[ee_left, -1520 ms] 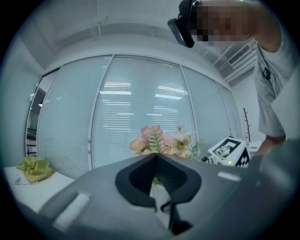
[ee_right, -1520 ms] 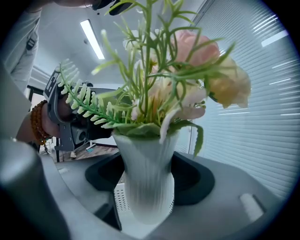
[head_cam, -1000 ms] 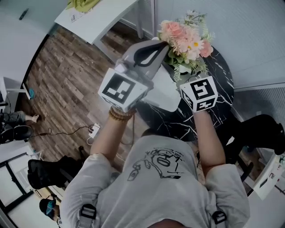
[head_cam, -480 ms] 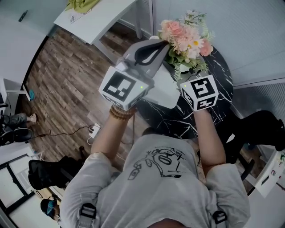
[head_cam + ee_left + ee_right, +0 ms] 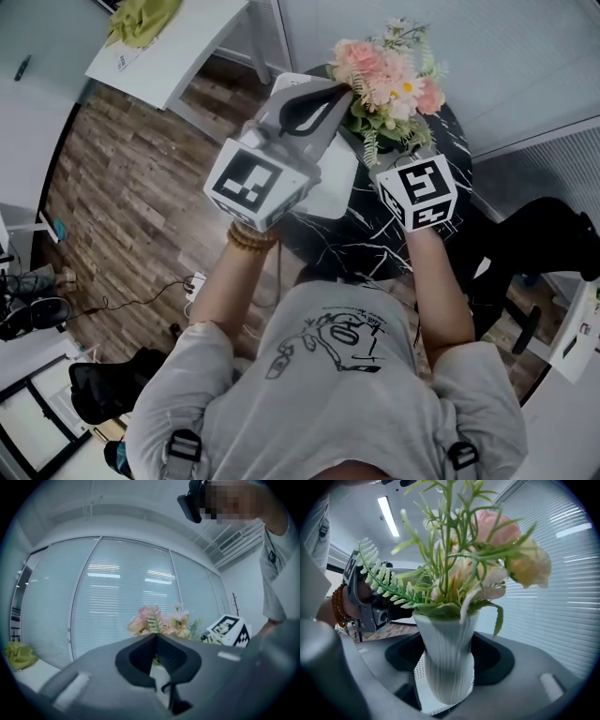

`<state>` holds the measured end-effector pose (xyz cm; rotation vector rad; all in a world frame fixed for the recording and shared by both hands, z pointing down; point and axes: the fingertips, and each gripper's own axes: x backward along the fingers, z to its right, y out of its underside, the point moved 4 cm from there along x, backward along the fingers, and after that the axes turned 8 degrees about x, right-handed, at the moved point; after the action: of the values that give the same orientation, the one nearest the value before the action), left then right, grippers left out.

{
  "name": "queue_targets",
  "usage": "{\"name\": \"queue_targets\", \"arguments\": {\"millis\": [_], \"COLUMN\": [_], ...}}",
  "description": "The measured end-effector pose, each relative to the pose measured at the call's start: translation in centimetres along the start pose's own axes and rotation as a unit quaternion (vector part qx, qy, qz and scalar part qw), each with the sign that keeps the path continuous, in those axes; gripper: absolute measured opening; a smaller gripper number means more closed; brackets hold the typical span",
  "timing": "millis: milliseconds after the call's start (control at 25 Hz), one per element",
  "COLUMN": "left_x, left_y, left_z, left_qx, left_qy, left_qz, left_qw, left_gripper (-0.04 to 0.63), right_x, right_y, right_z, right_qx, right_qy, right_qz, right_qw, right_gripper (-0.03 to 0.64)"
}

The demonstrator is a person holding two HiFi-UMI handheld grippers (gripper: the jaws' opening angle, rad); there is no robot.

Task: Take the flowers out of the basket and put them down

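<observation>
A bunch of pink and cream flowers with green sprigs stands in a ribbed white vase. My right gripper is shut on that vase, with a pad against each side, and holds it over the round black marble table. Just under and behind the vase lies a white perforated basket. In the head view the basket sits beneath my left gripper. The left gripper's pads meet at the tips, with a thin white piece of the basket between them.
A white desk with a green cloth stands at the upper left on the wooden floor. A power strip with a cord lies on the floor. A black chair stands at the right. Window blinds fill the background.
Both grippers have shifted a little together across the table, with the vase still in the right one. The desk and floor have slid in the head view.
</observation>
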<state>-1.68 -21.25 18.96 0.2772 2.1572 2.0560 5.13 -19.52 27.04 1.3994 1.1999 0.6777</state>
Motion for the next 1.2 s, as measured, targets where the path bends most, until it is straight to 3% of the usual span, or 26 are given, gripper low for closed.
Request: {"name": "queue_targets", "arguments": {"millis": [800, 1200], "left_x": [-10.4, -11.9], "left_y": [1.6, 2.5], "left_z": [13.7, 15.8], "left_qx": [0.016, 0.021], "left_qy": [0.119, 0.141], "left_qz": [-0.006, -0.015], "left_qw": [0.9928, 0.9897], "left_gripper": [0.003, 0.003], "right_x": [15.3, 17.7], "right_y": [5.8, 7.3], "right_z": [6.7, 7.4], "right_qx": [-0.021, -0.029], "right_qy": [0.111, 0.133], "right_qz": [-0.038, -0.049], "right_qw": [0.993, 0.99], "right_gripper": [0.318, 0.318]}}
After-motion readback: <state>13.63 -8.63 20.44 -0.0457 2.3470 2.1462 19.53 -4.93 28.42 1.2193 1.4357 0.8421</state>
